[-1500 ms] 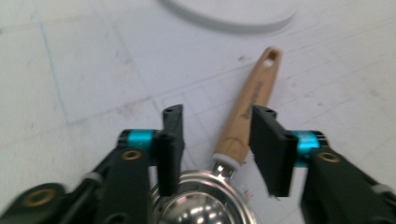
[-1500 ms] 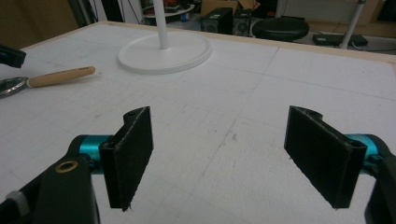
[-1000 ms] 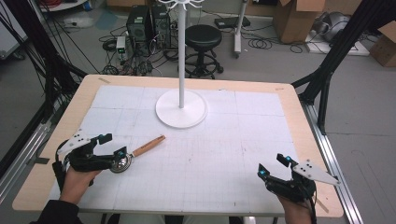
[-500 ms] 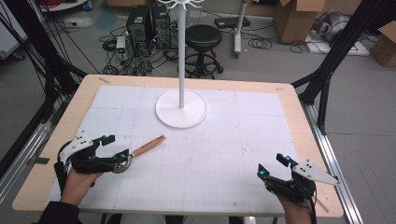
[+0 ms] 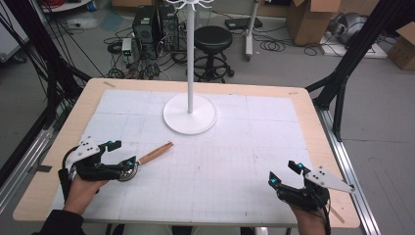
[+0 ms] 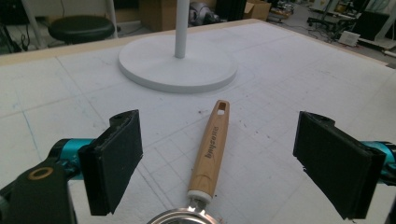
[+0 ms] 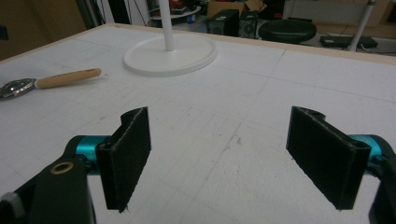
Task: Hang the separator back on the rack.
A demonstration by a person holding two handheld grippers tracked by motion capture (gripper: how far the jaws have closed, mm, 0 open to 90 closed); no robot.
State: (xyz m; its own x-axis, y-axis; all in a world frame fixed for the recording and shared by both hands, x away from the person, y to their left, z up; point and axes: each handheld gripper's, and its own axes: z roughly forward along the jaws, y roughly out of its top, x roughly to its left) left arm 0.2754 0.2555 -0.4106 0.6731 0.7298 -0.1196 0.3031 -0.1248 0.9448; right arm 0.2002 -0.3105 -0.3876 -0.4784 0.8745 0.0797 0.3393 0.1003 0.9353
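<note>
Left gripper [image 6: 219, 163]: fingers wide, straddling wooden-handled strainer [image 6: 210, 149], not yet grasped | right gripper [image 7: 219, 158]: fingers wide, idle | white stand [image 5: 190, 113]: untouched on desk [image 5: 235, 161]

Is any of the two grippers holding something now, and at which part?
Nothing is held. The left gripper is open around the wooden-handled utensil, jaws apart from it. The right gripper is open over the bare table.

Spoon handle [image 6: 211, 149]: pale matt wood, smooth
Spoon bowl [image 7: 15, 87]: shiny metal
Stand base [image 5: 190, 113]: smooth white, slight sheen
Table mat [image 5: 235, 166]: matt white, scuffed
Table edge [image 5: 313, 122]: light wood
</note>
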